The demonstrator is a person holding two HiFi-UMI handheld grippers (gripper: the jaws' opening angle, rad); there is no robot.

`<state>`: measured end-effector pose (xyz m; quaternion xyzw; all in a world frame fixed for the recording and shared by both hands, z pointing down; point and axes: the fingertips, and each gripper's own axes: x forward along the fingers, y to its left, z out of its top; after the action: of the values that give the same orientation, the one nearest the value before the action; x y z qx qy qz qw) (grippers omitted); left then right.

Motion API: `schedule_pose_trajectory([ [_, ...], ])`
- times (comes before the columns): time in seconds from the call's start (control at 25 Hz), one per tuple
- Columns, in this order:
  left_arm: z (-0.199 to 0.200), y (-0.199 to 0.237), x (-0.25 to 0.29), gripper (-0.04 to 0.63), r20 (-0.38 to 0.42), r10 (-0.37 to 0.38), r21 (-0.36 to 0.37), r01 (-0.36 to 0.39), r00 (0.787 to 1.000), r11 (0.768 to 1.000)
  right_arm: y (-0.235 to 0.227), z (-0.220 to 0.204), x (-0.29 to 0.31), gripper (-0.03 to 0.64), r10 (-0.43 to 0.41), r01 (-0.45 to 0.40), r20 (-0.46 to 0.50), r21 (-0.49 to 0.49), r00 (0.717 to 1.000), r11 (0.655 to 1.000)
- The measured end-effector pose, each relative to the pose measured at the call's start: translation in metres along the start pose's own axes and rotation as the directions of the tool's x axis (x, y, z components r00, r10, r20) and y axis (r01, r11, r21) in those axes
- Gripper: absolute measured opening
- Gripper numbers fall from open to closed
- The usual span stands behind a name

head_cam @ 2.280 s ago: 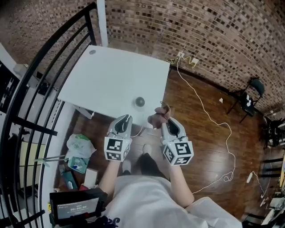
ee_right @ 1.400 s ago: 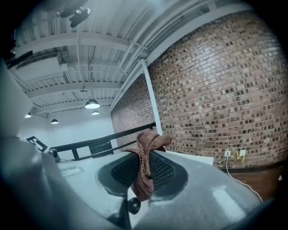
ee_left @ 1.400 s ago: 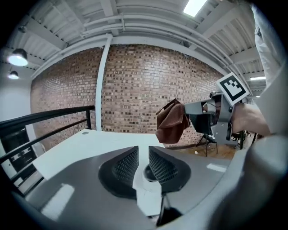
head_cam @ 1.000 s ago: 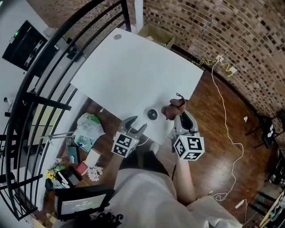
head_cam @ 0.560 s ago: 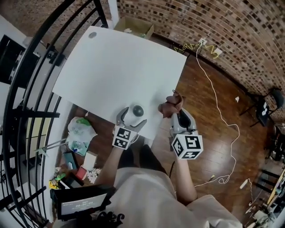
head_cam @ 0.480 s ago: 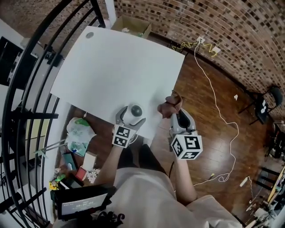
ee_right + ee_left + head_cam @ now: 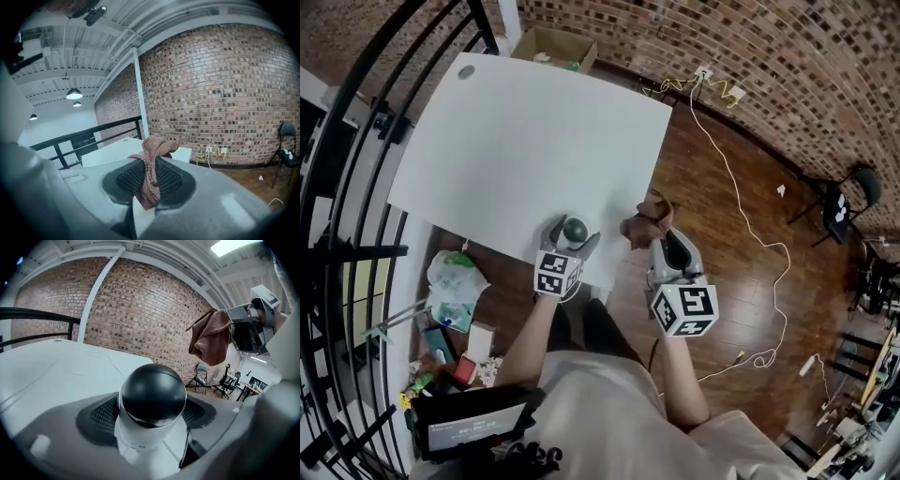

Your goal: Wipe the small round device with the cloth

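Note:
The small round device (image 7: pixel 575 228), a black ball on a white body, stands at the near edge of the white table (image 7: pixel 525 131). My left gripper (image 7: pixel 572 234) reaches round it, jaws closing, and its pads (image 7: pixel 105 416) touch the white body (image 7: pixel 150 441) with no gap visible. To its right, off the table's edge and over the floor, my right gripper (image 7: pixel 650 242) is shut on a reddish-brown cloth (image 7: pixel 642 221). In the right gripper view the cloth (image 7: pixel 152 157) is pinched between the pads and bunches above them. The left gripper view shows the cloth (image 7: pixel 211 336) hanging at upper right.
A black railing (image 7: pixel 356 159) curves along the table's left side. An open cardboard box (image 7: pixel 548 42) sits past the far edge. A white cable (image 7: pixel 741 197) trails over the wooden floor, with a chair (image 7: pixel 844 202) far right. Bags and clutter (image 7: pixel 450 286) lie lower left.
My left gripper has moved forward over the table's edge and now has the device between its jaws. The right gripper still holds the cloth, a little closer to the device.

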<state>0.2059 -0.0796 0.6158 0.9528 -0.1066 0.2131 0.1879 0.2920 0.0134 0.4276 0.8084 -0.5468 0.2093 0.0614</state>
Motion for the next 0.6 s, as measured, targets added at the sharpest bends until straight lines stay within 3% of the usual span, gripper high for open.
schedule_pose_trajectory([
  [0.24,0.003,-0.003,0.0,0.408,-0.052,-0.046,0.002,0.046,0.998,0.999,0.007,0.009,0.0,0.046,0.015,-0.015,0.013,-0.01,1.0,1.0],
  [0.44,0.037,-0.02,-0.018,0.405,-0.032,-0.156,0.039,0.157,0.987,0.987,0.016,0.023,0.006,0.046,0.127,-0.127,0.024,-0.02,0.992,0.992],
  [0.52,0.061,-0.038,-0.036,0.405,-0.005,-0.262,0.092,0.261,0.965,0.961,0.021,0.034,0.009,0.046,0.213,-0.213,0.04,-0.004,0.976,0.977],
  [0.6,0.086,-0.063,-0.063,0.405,0.007,-0.396,0.179,0.388,0.918,0.904,0.034,0.05,0.012,0.046,0.344,-0.346,0.06,0.031,0.937,0.938],
])
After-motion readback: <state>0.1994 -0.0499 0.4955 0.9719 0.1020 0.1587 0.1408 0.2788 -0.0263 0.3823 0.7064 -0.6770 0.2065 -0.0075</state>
